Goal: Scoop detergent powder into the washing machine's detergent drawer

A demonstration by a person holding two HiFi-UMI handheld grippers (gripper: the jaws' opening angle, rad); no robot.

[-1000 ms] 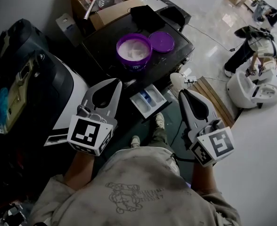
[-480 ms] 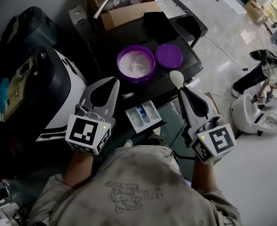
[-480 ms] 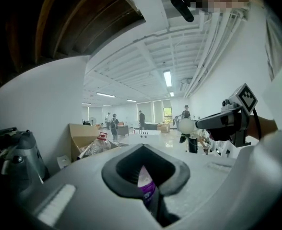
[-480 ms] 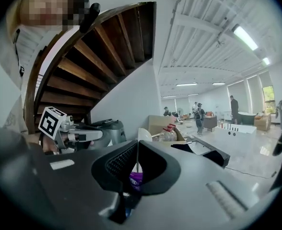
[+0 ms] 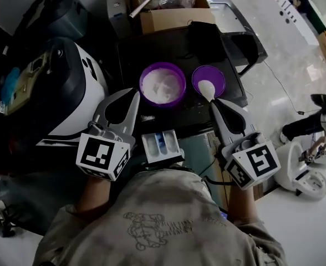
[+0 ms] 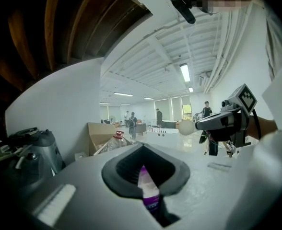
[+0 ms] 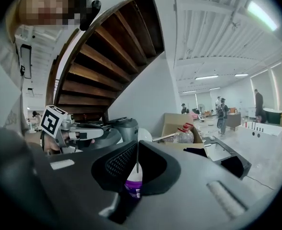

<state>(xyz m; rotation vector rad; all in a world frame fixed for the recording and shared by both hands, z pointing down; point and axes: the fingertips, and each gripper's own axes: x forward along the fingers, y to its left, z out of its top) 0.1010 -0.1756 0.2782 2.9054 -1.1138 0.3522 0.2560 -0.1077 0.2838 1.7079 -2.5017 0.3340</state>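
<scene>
The black washing machine (image 5: 152, 51) carries 1 open purple tub of white detergent powder (image 5: 163, 85) on its top, with the tub's purple lid (image 5: 218, 76) lying just beside it. Below the front edge, the detergent drawer (image 5: 162, 146) stands pulled out between the 2 grippers. The left gripper (image 5: 136, 94), jaws together and holding nothing, is near the tub's rim. The right gripper (image 5: 213, 102) is clamped on a white scoop (image 5: 206, 88), whose bowl hangs over the lid.
</scene>
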